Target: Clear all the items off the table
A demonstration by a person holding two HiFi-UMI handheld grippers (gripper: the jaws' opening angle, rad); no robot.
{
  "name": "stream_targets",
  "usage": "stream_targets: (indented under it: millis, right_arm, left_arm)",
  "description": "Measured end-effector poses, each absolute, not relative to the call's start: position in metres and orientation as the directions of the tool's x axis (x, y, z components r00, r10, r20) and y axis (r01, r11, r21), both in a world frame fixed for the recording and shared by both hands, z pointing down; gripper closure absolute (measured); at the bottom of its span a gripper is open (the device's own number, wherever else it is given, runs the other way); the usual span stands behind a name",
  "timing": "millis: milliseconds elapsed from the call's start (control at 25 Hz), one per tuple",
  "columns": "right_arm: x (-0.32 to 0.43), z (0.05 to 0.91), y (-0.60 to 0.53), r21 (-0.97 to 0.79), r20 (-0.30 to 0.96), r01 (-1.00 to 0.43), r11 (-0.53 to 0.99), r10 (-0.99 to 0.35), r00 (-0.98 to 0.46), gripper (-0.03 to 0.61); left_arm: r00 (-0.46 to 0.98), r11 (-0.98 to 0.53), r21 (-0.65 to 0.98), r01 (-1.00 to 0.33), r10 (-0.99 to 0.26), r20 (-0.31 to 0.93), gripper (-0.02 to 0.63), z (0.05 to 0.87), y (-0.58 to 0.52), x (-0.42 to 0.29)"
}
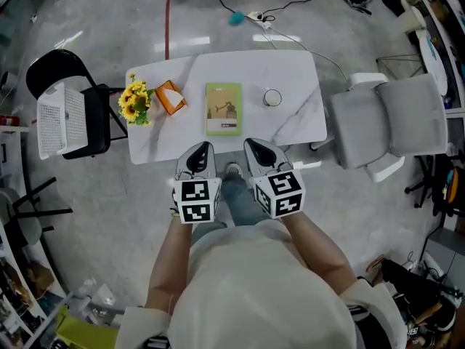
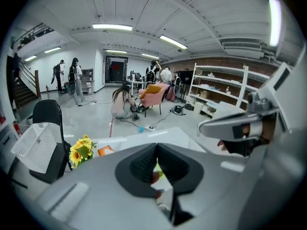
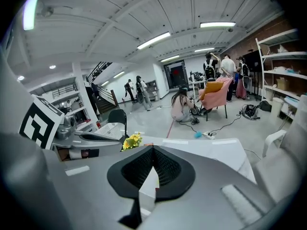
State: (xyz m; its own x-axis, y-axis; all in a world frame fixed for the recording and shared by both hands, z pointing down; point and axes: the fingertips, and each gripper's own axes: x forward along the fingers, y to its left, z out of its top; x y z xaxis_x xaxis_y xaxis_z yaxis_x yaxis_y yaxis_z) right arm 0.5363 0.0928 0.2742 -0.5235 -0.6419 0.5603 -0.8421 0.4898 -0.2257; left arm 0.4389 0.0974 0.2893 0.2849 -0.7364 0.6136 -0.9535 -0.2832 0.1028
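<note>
A white marble table [image 1: 294, 122] holds a bunch of sunflowers [image 1: 135, 102], an orange tissue box [image 1: 170, 97], a green book [image 1: 223, 108] and a small white round cup [image 1: 272, 97]. My left gripper [image 1: 203, 147] hangs over the table's near edge, just short of the book, shut and empty. My right gripper [image 1: 251, 145] is beside it at the same edge, also shut with nothing in it. In the left gripper view my left gripper [image 2: 156, 159] points at the sunflowers [image 2: 81, 150] and orange box [image 2: 104, 151]. In the right gripper view my right gripper [image 3: 152, 164] faces the sunflowers [image 3: 132, 141].
A black chair [image 1: 69, 75] carrying a white mesh basket [image 1: 59, 118] stands left of the table. A grey padded chair [image 1: 385, 122] stands at its right. Cables and a power strip [image 1: 258, 17] lie on the floor beyond. People work far across the room.
</note>
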Motion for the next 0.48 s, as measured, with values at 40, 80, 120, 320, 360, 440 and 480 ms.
stream_targets:
  millis: [40,80,120,320,360,440,480]
  right_arm:
    - [0.536,0.280,0.088,-0.229,0.567,-0.839,0.493,-0.633,-0.526,0.580]
    - [0.536,0.286,0.084,-0.232,0.576,-0.836,0.497,-0.623,-0.529,0.580]
    - [0.536,0.293,0.079,-0.234,0.585,-0.834,0.500,-0.613,-0.532,0.580]
    - [0.534,0.327,0.058,-0.240,0.625,-0.819,0.522,-0.562,-0.542,0.580]
    - [0.535,0.335,0.056,-0.243,0.633,-0.815,0.526,-0.551,-0.544,0.580]
    - [0.535,0.352,0.051,-0.247,0.648,-0.809,0.534,-0.530,-0.547,0.580]
    - [0.535,0.361,0.048,-0.247,0.655,-0.806,0.538,-0.520,-0.548,0.580]
  left_arm:
    - [0.280,-0.284,0.096,-0.954,-0.731,0.622,0.604,0.295,0.094,0.440]
    - [0.276,-0.285,0.090,-0.954,-0.725,0.632,0.604,0.302,0.091,0.441]
    - [0.272,-0.284,0.087,-0.955,-0.718,0.640,0.604,0.309,0.087,0.442]
    - [0.251,-0.259,0.091,-0.962,-0.698,0.671,0.604,0.344,0.067,0.443]
    - [0.250,-0.249,0.101,-0.963,-0.695,0.674,0.604,0.350,0.064,0.444]
    - [0.249,-0.230,0.121,-0.966,-0.690,0.679,0.604,0.364,0.056,0.444]
    - [0.247,-0.221,0.127,-0.967,-0.688,0.682,0.604,0.371,0.051,0.443]
